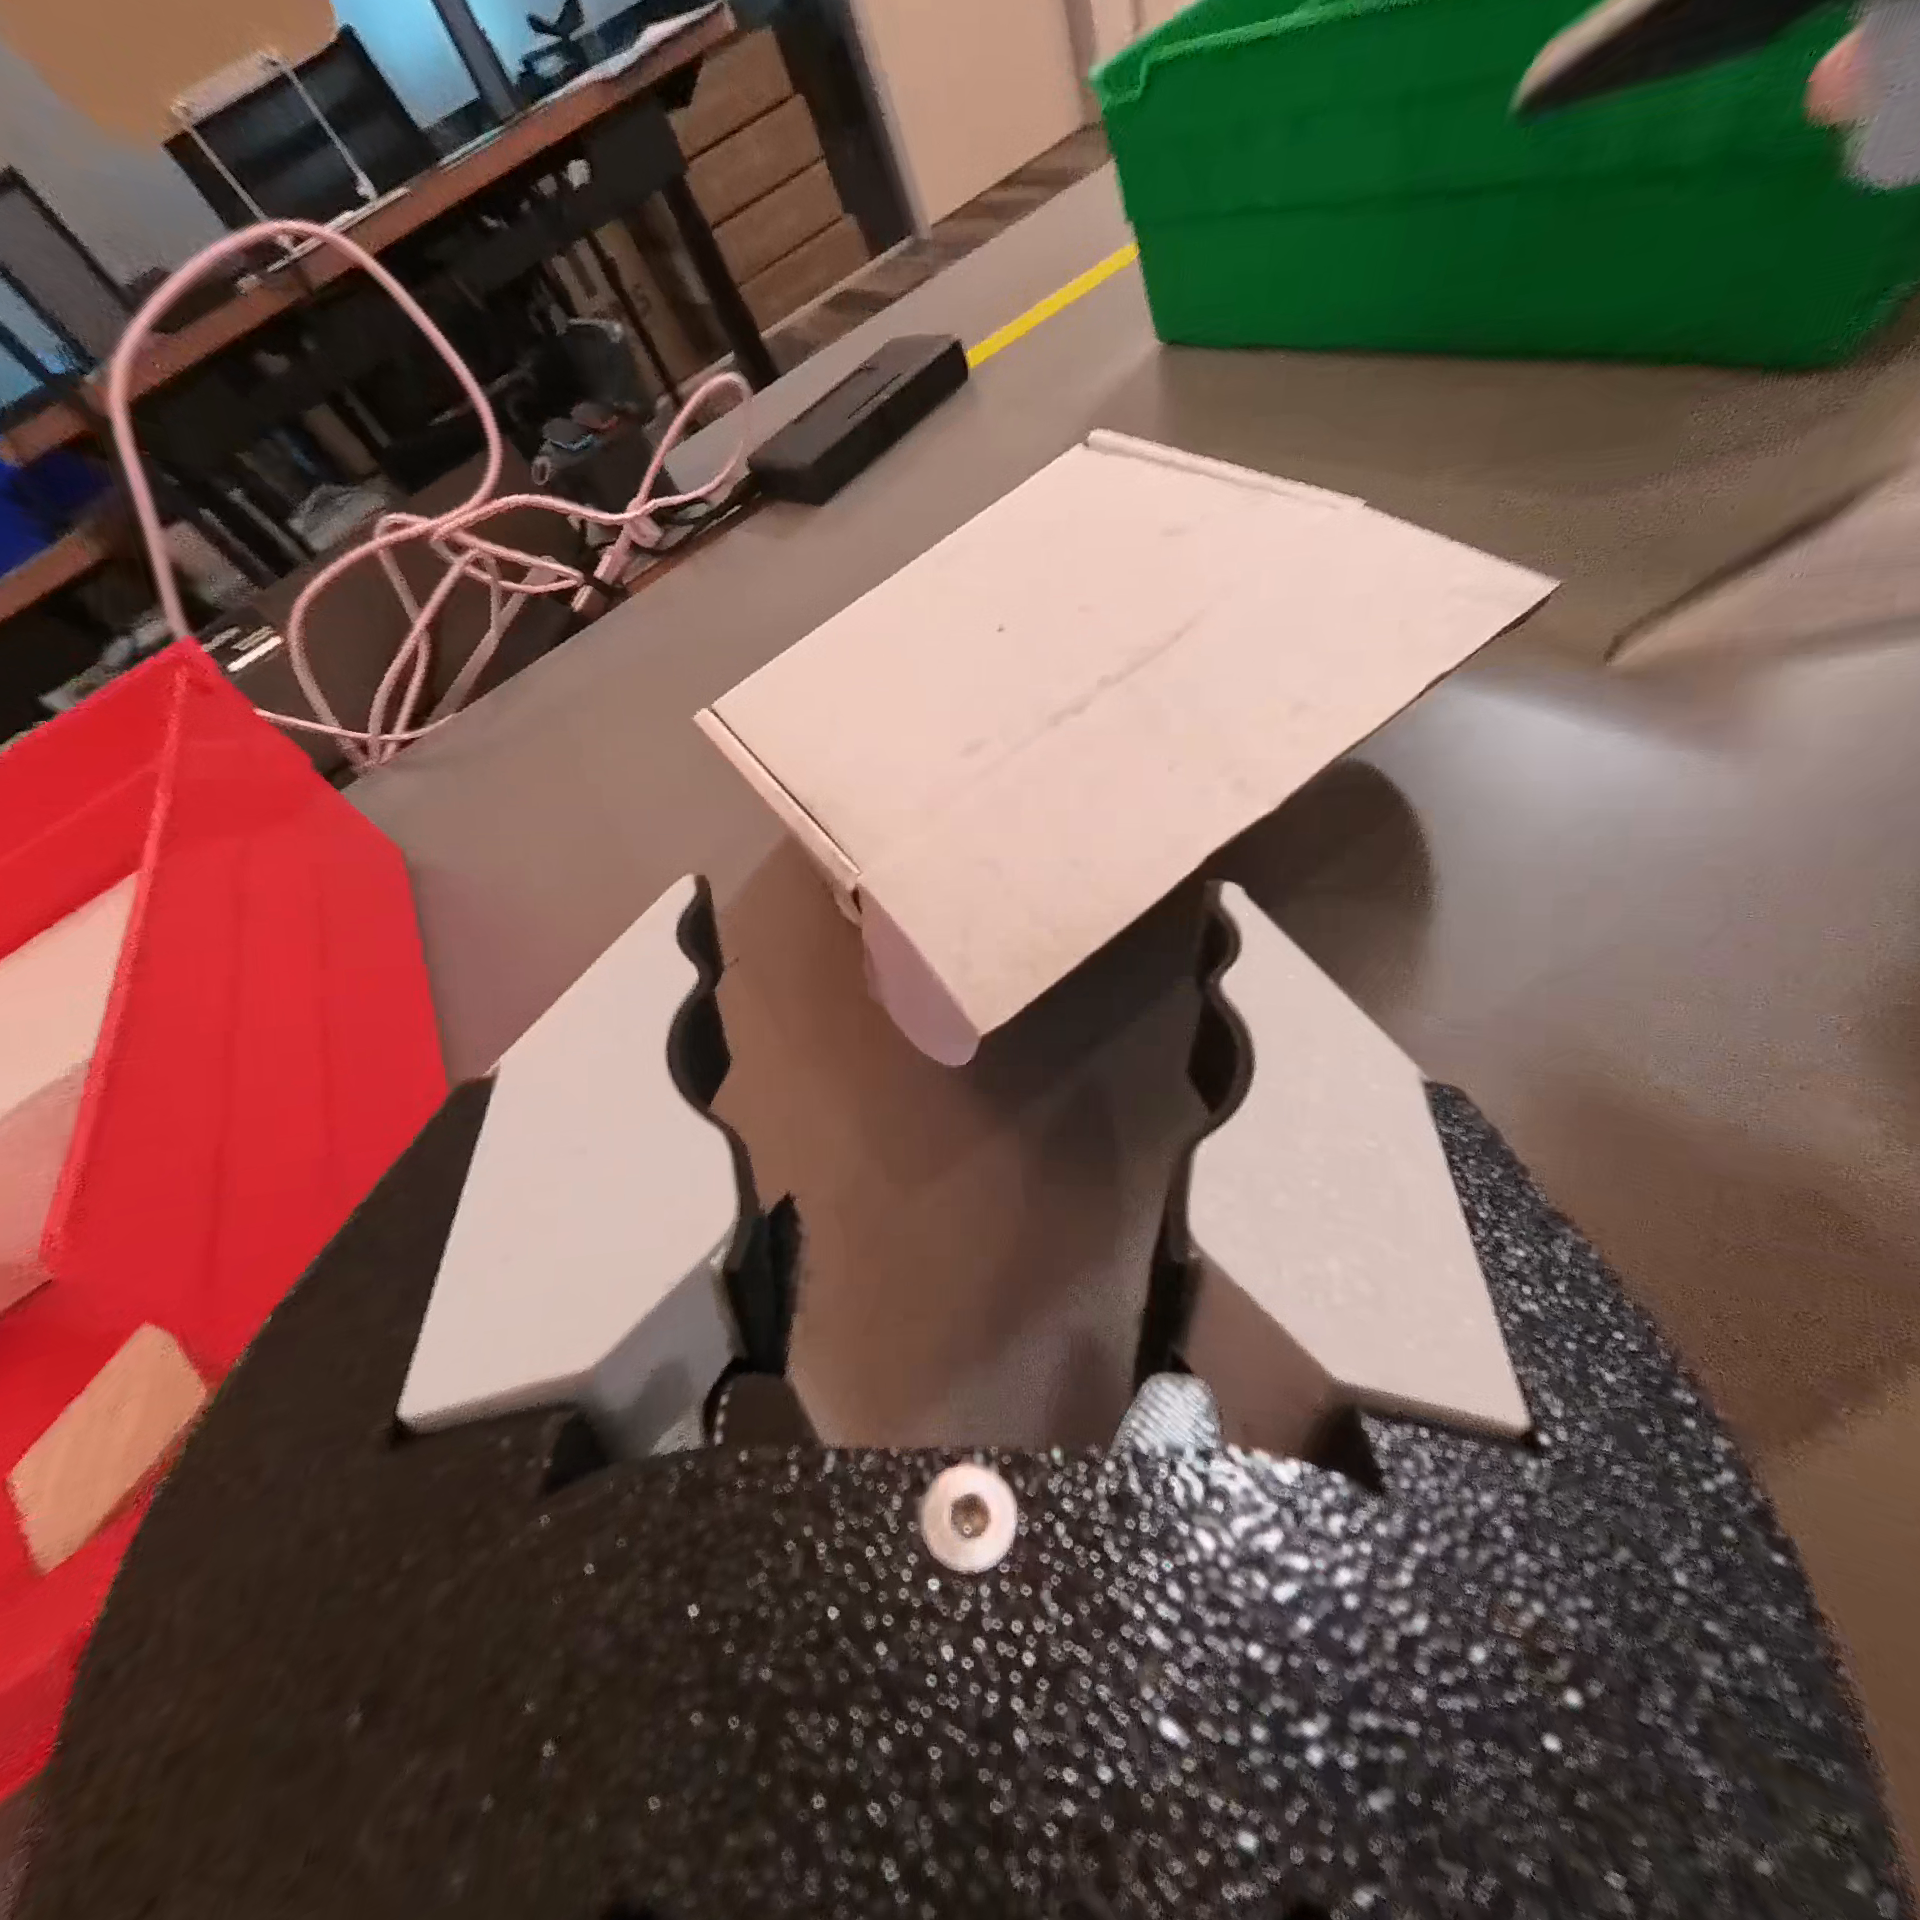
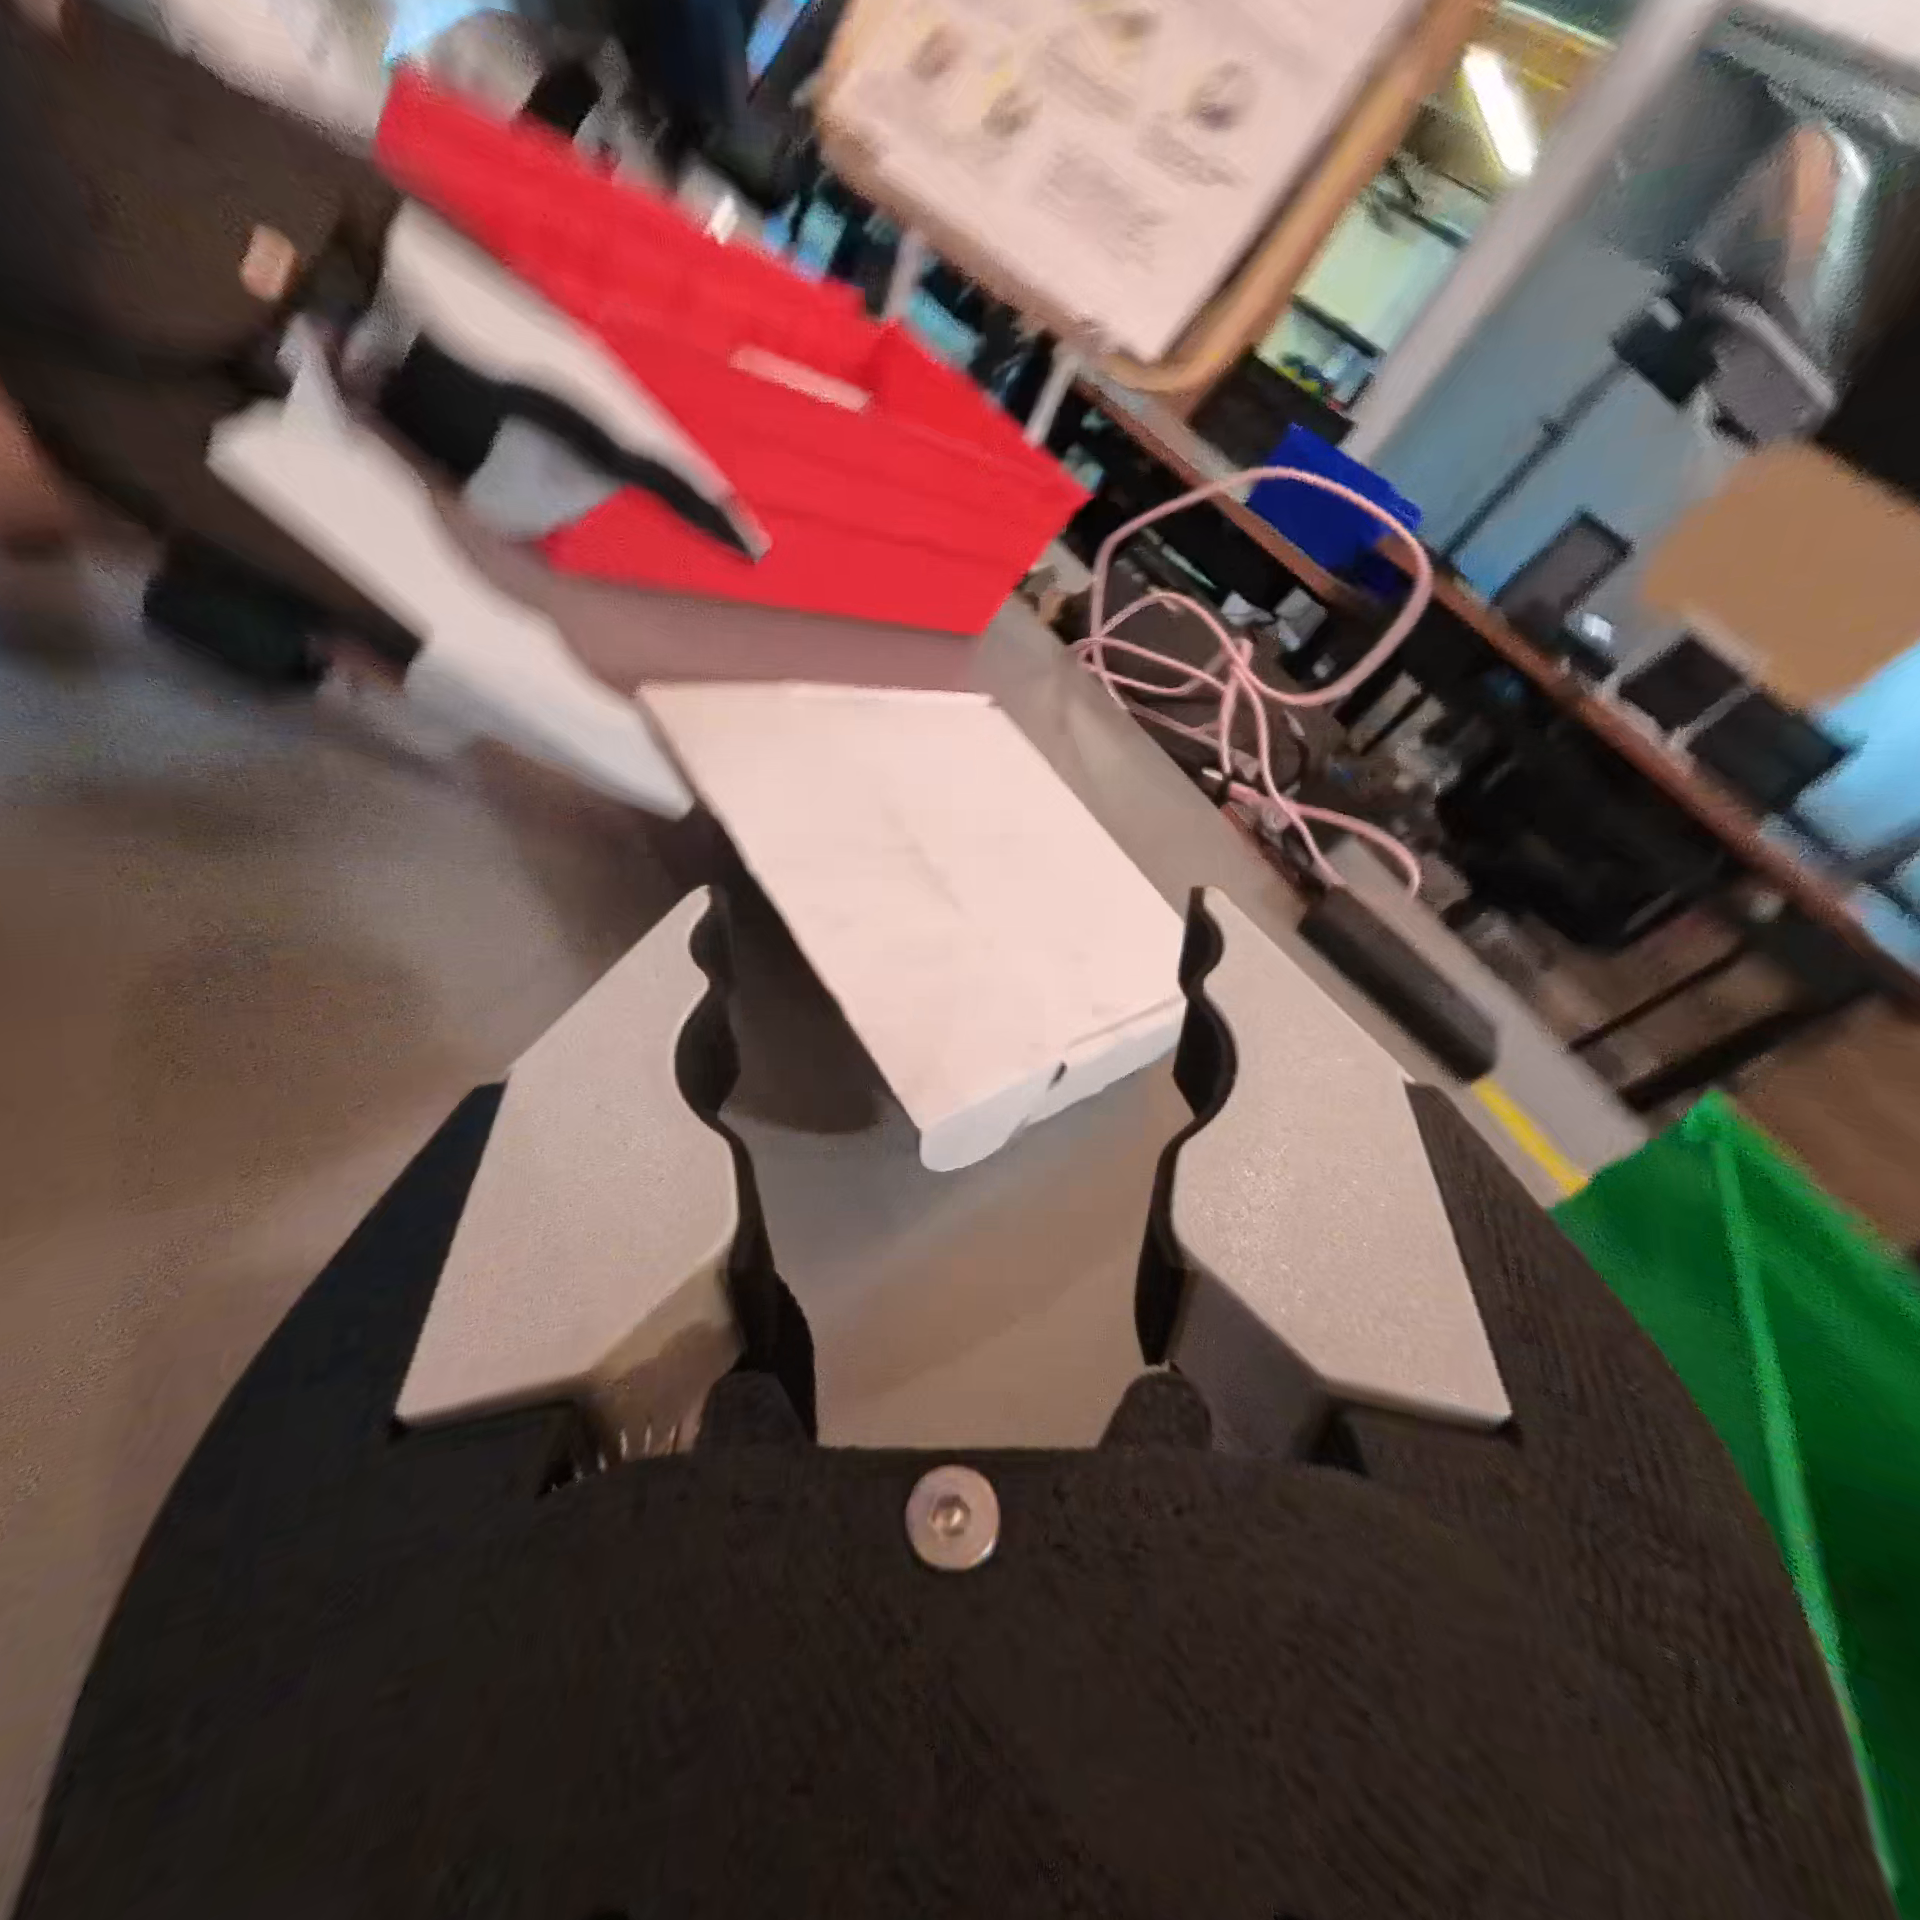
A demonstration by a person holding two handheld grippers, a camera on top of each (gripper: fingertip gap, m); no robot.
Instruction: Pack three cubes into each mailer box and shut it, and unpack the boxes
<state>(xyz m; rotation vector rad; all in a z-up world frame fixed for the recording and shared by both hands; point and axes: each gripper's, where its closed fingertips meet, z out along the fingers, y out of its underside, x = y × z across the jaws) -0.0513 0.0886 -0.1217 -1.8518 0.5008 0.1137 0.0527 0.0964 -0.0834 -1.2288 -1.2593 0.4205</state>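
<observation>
Two grippers: I have the left gripper [image 1: 961, 914] and the right gripper [image 2: 951, 925] both spread wide, nothing pressed by their grey fingers [image 1: 582, 1143].
Writing: none I can read; the mailer box [image 1: 1101, 707] is plain, and the pale label [image 2: 800, 379] on the red bin is blurred.
Box place: on the dark grey table [image 1: 1558, 831], just ahead of both sets of fingertips, between the red bin [image 1: 208, 935] and the green bin [image 1: 1455, 208].
Box pointing: lid down, flat; from my left camera its long axis seems to run from near-left to far-right, one corner toward the gripper.
Box material: pale matte cardboard, thin, with a faint crease across the lid and a rounded tuck flap at the near corner.
Bins: smooth moulded plastic, straight-walled.
Other: a pink braided cable [image 1: 416, 582] is looped at the table's far edge beside a black oblong device [image 1: 862, 416].
Gripper bodies: black, grainy; pads have wavy inner edges.
</observation>
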